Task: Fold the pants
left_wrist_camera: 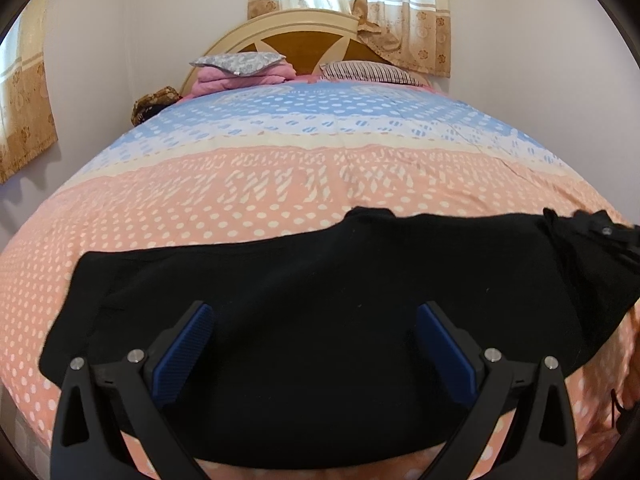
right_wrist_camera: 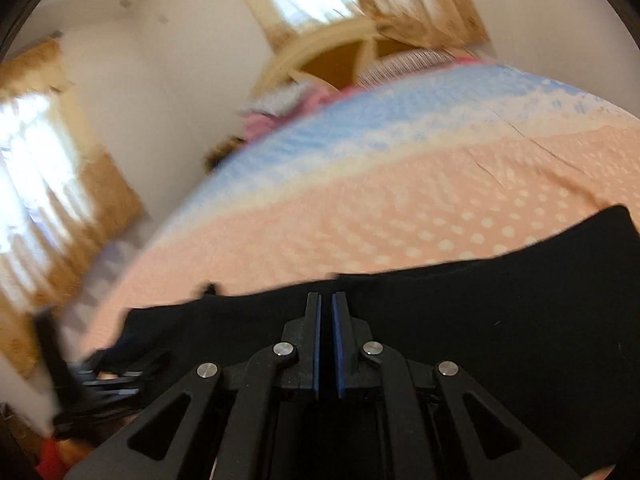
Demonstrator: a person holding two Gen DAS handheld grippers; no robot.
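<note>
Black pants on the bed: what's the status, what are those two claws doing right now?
Left gripper open, over the black pants. Right gripper nearly shut; grip on cloth unclear, view blurred. Pants spread on the bedspread. Nothing in the way.

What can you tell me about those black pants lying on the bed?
The pants are plain black, soft-looking cloth, spread wide and mostly flat across the near edge of the bed, on its pink dotted cover. Their right end is bunched up near the right gripper. The left gripper hangs open over the middle, its blue pads apart. In the blurred right view the right gripper's jaws are nearly closed; whether they pinch cloth is unclear.
</note>
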